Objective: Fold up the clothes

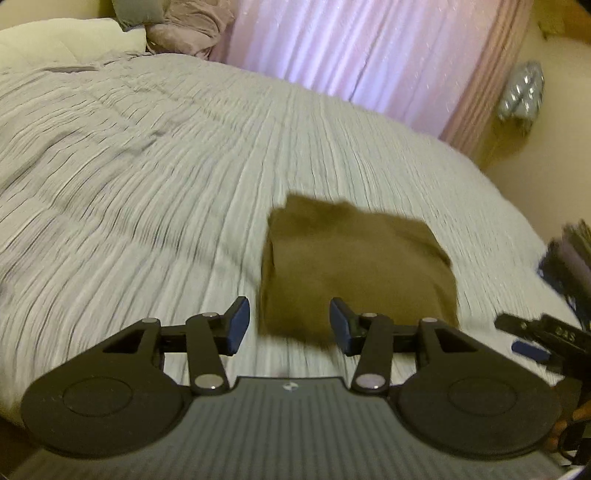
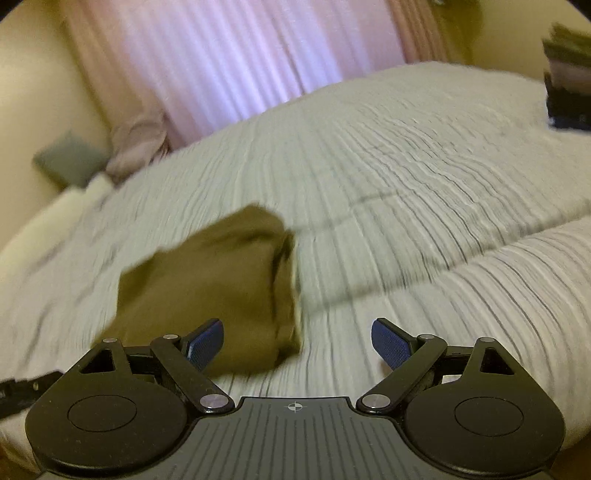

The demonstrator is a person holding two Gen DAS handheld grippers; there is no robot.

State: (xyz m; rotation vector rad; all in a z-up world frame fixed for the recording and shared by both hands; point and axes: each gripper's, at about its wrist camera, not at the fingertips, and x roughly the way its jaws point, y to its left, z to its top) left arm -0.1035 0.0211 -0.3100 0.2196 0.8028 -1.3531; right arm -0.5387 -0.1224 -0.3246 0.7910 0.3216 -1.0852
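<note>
A folded olive-brown garment (image 1: 354,266) lies as a compact square on the grey ribbed bedspread (image 1: 147,177). It also shows in the right wrist view (image 2: 214,291), left of centre. My left gripper (image 1: 290,325) is open and empty, above the garment's near left corner. My right gripper (image 2: 297,341) is open and empty, over the garment's near right corner; it also shows at the right edge of the left wrist view (image 1: 532,345). Both views are motion-blurred.
Pink curtains (image 1: 354,51) hang behind the bed. Pillows (image 1: 66,40) and a mauve blanket (image 1: 188,29) lie at the head. A stack of folded clothes (image 2: 569,74) sits at the bed's far right, also in the left wrist view (image 1: 569,254).
</note>
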